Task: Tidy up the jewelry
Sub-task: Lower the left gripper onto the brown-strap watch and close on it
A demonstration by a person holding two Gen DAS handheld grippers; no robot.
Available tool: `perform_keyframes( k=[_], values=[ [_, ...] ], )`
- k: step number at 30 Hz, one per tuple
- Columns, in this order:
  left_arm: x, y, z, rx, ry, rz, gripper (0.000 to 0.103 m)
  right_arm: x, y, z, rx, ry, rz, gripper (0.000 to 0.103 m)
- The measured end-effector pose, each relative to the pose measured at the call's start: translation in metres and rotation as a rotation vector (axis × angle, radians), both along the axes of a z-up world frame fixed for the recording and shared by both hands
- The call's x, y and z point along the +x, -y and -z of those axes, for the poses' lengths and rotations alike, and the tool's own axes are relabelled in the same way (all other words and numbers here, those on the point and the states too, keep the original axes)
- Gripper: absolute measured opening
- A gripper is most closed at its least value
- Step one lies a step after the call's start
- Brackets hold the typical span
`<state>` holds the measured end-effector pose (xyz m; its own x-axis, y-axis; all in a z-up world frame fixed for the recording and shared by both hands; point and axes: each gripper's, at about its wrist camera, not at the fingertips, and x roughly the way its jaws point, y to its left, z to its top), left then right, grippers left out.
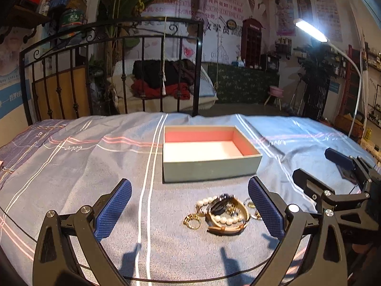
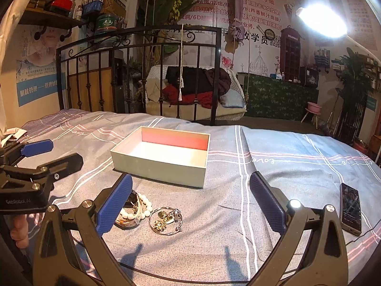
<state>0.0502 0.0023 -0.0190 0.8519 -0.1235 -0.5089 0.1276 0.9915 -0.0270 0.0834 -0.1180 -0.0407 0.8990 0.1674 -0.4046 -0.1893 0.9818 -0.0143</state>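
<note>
Jewelry [image 1: 221, 212] lies heaped on the striped bedsheet [image 1: 95, 166] — pearl bracelets, dark bands, gold rings — just in front of the open box [image 1: 209, 169]. The left gripper [image 1: 189, 211] stands wide open, the pile between its fingers, nearer the right one. The right gripper [image 2: 190, 205] is open too, with the pile beside its left finger. A phone [image 2: 350, 208] lies off right.

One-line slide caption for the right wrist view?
Open right gripper above a jewelry pile on the striped bedsheet, empty pink-lined cardboard box beyond.
</note>
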Motion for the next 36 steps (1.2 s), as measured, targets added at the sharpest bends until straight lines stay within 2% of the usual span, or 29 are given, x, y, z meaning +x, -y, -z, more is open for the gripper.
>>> perform_keyframes(
  k=[4, 6, 9, 11, 13, 16, 21, 25, 26, 30, 33, 35, 36],
  values=[
    [0.014, -0.001, 0.015, -0.002, -0.136, 0.037, 0.096, 0.018, 0.004, 0.016, 0.023, -0.171, -0.028, 0.096],
    [0.018, 0.002, 0.021, 0.008, -0.17, 0.059, 0.096, 0.022, 0.006, 0.024, 0.04, -0.202, -0.041, 0.085],
    [0.025, 0.011, 0.027, 0.037, -0.214, 0.091, 0.095, 0.027, 0.003, 0.034, 0.028, -0.239, -0.062, 0.078],
    [0.032, 0.016, 0.032, 0.066, -0.248, 0.096, 0.088, 0.03, 0.0, 0.036, 0.021, -0.257, -0.068, 0.077],
    [0.04, 0.016, 0.036, 0.057, -0.296, 0.095, 0.082, 0.033, -0.001, 0.038, 0.012, -0.279, -0.068, 0.073],
    [0.045, 0.013, 0.039, 0.026, -0.355, 0.052, 0.077, 0.034, 0.001, 0.043, 0.016, -0.302, -0.072, 0.072],
    [0.041, 0.012, 0.041, -0.132, -0.478, 0.05, 0.077, 0.033, 0.001, 0.044, 0.018, -0.304, -0.083, 0.072],
    [0.043, 0.034, 0.047, -0.131, -0.506, 0.084, 0.076, 0.031, 0.005, 0.046, -0.009, -0.304, -0.079, 0.073],
    [0.046, 0.036, 0.05, -0.145, -0.52, 0.084, 0.072, 0.03, 0.006, 0.047, -0.008, -0.306, -0.077, 0.073],
    [0.048, 0.023, 0.048, -0.204, -0.526, 0.003, 0.069, 0.027, 0.014, 0.046, 0.012, -0.304, -0.068, 0.073],
    [0.053, 0.014, 0.053, -0.249, -0.567, -0.042, 0.058, 0.028, 0.018, 0.047, 0.019, -0.306, -0.07, 0.073],
    [0.058, 0.017, 0.062, -0.249, -0.606, -0.027, 0.042, 0.029, 0.017, 0.048, 0.022, -0.311, -0.075, 0.072],
    [0.058, 0.02, 0.062, -0.243, -0.599, -0.017, 0.038, 0.029, 0.016, 0.049, 0.021, -0.313, -0.08, 0.072]
  ],
)
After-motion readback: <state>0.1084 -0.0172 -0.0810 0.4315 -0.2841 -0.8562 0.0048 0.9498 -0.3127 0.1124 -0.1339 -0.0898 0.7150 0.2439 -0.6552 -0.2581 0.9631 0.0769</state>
